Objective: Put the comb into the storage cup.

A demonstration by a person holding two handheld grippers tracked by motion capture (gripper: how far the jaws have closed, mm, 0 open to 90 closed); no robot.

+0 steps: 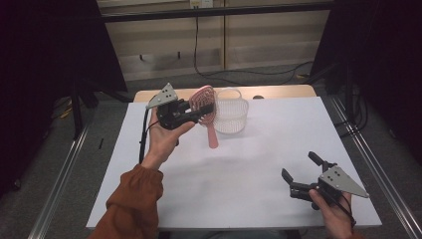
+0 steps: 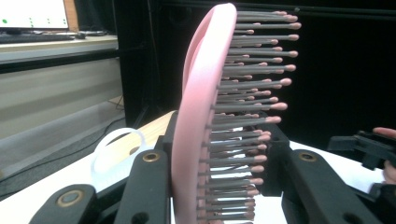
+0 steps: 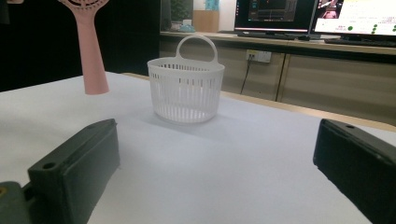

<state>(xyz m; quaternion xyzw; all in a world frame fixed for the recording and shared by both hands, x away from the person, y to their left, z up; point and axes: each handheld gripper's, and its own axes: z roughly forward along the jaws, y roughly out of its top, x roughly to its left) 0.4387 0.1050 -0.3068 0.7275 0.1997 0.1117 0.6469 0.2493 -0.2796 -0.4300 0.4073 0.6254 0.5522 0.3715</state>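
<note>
Pink hairbrush (image 1: 205, 105) clamped by its head in left gripper (image 1: 191, 110), lifted above white table (image 1: 259, 164). Long axis near vertical, handle down, bristles facing one jaw. White basket (image 1: 231, 112) just beside, behind the brush. Right gripper (image 1: 298, 174) wide open, empty, well apart at the near edge.

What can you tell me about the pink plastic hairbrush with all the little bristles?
The pink plastic hairbrush has a slotted oval head, rows of thin grey bristles with rounded pink tips and a straight handle. It is lifted off the table, head up and handle hanging down, beside the white basket. The left gripper clamps its head, one jaw on the smooth back, the other against the bristles.
</note>
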